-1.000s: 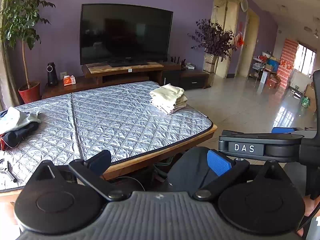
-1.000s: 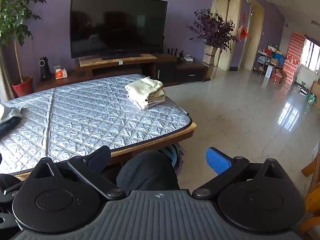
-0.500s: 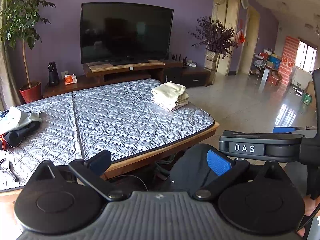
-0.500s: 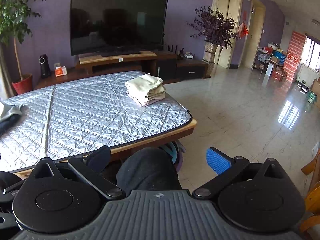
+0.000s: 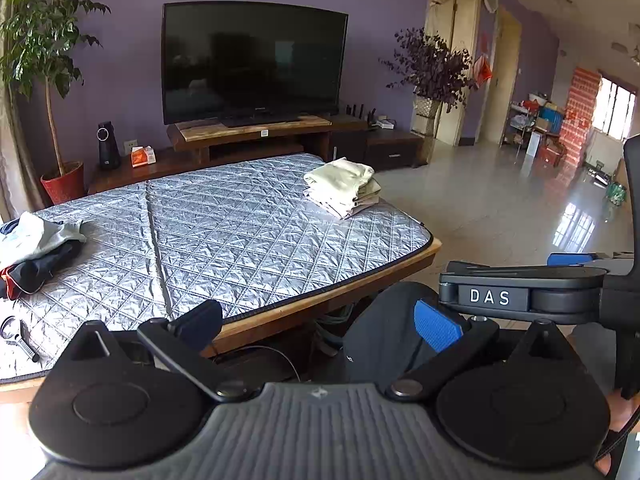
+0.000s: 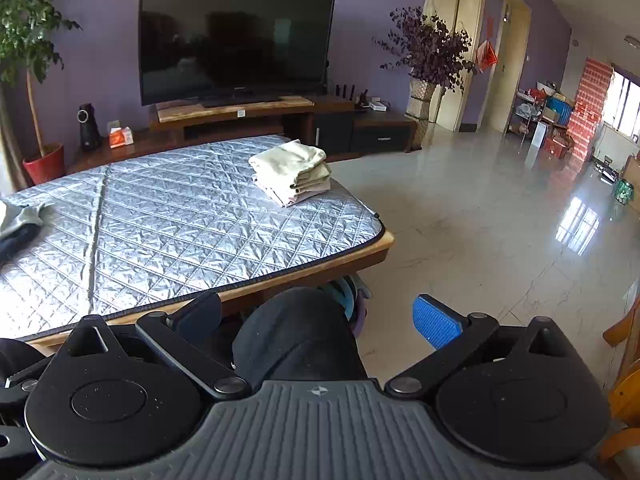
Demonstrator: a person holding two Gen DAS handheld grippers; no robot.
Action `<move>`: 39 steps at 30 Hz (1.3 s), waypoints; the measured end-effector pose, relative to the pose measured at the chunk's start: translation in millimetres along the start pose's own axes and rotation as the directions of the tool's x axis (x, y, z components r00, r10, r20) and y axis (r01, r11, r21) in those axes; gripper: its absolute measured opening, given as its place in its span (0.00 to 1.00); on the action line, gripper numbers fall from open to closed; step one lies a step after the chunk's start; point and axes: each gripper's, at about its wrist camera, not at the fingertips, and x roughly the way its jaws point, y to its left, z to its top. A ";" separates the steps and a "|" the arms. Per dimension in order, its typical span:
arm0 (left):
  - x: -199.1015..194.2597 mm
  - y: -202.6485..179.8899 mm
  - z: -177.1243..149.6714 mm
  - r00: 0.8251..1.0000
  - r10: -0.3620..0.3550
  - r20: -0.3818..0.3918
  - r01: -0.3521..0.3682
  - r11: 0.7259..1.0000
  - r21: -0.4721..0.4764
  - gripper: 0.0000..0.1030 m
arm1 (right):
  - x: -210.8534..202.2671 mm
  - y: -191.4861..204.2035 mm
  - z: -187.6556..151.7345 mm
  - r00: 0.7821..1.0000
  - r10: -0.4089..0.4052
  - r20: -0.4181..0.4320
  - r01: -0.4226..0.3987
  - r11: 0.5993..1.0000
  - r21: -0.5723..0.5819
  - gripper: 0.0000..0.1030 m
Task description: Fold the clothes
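A stack of folded pale clothes (image 5: 342,192) (image 6: 292,176) rests at the far right corner of a table covered with a silver quilted mat (image 5: 240,232) (image 6: 192,232). An unfolded heap of grey, dark and red garments (image 5: 32,248) (image 6: 18,224) lies at the mat's left edge. My left gripper (image 5: 320,324) is open and holds nothing, low in front of the table's near edge. My right gripper (image 6: 318,320) is open too, beside the table's right corner, above a person's dark-clad knee (image 6: 296,332). The right gripper's body (image 5: 520,292) shows in the left wrist view.
A small dark tool (image 5: 18,336) lies on the mat's near left. Behind the table stand a TV (image 5: 252,60) on a wooden cabinet, a potted tree (image 5: 44,80) and a purple-leaved plant (image 5: 432,68). Shiny tiled floor (image 6: 500,220) spreads to the right; a wooden chair (image 6: 624,380) is at the right edge.
Both views have shifted slightly, so the table and folded stack sit a little higher and further right in the frames. Both grippers stay open and empty.
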 end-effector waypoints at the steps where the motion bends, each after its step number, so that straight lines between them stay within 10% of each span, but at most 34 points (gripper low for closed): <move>1: 0.5 0.1 0.7 1.000 0.000 0.000 0.000 1.000 0.000 0.99 | 0.2 0.1 -0.1 1.000 0.000 -0.001 0.000 1.000 0.000 1.00; 39: -0.2 -6.3 -2.1 1.000 0.020 -0.016 -0.020 1.000 0.020 0.99 | 8.9 -2.1 -4.9 0.999 0.006 -0.038 -0.006 1.000 -0.001 1.00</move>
